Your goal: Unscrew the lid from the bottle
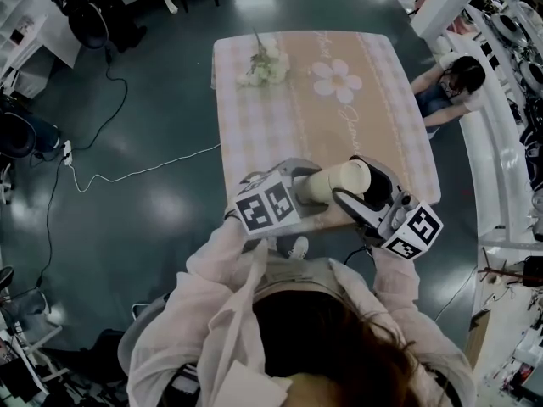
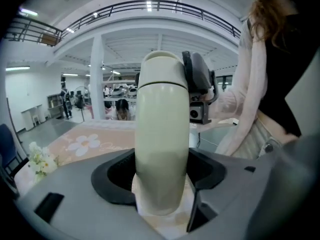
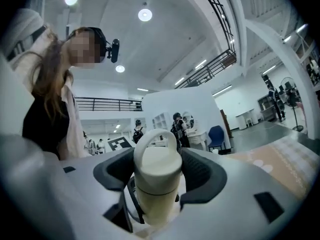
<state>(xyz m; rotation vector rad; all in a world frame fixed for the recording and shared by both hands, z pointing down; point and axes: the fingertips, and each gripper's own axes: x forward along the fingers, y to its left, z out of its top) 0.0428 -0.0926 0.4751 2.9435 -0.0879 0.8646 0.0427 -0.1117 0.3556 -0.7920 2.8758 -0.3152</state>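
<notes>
The person holds the cream bottle (image 1: 333, 185) clear of the counter (image 1: 280, 134), lying roughly level in front of the chest and over the counter's near edge. The left hand-held gripper (image 2: 162, 184) is clenched on the bottle's body, its dark pads pressed to both sides near the base. The right hand-held gripper (image 3: 157, 181) meets it from the other end and is grasping the lid (image 3: 156, 159). It has one pad on each flank of the cap, and the carry loop arches over the top between them. The seam between lid and body looks closed, so I judge the unscrewing has barely begun, if at all.

To do this well, I'd keep the left hand as a pure anchor, with no turning and a firm squeeze, because that smooth body looks likely to slip. The right wrist should roll about the bottle's long axis, with both hand-held grippers kept in one line so the thread doesn't bind. The pads belong on the cap's wall, not on the loop. One roll of the wrist probably won't free it, so expect to let go, wind back and take hold again. Don't pull outward until the thread lets go. Staying over the counter means a dropped lid lands there.

Farther off, a bunch of white flowers (image 1: 265, 66) lies at the counter's far end, well apart. Beyond the right corner, another person (image 1: 450, 83) sits low beside it.
</notes>
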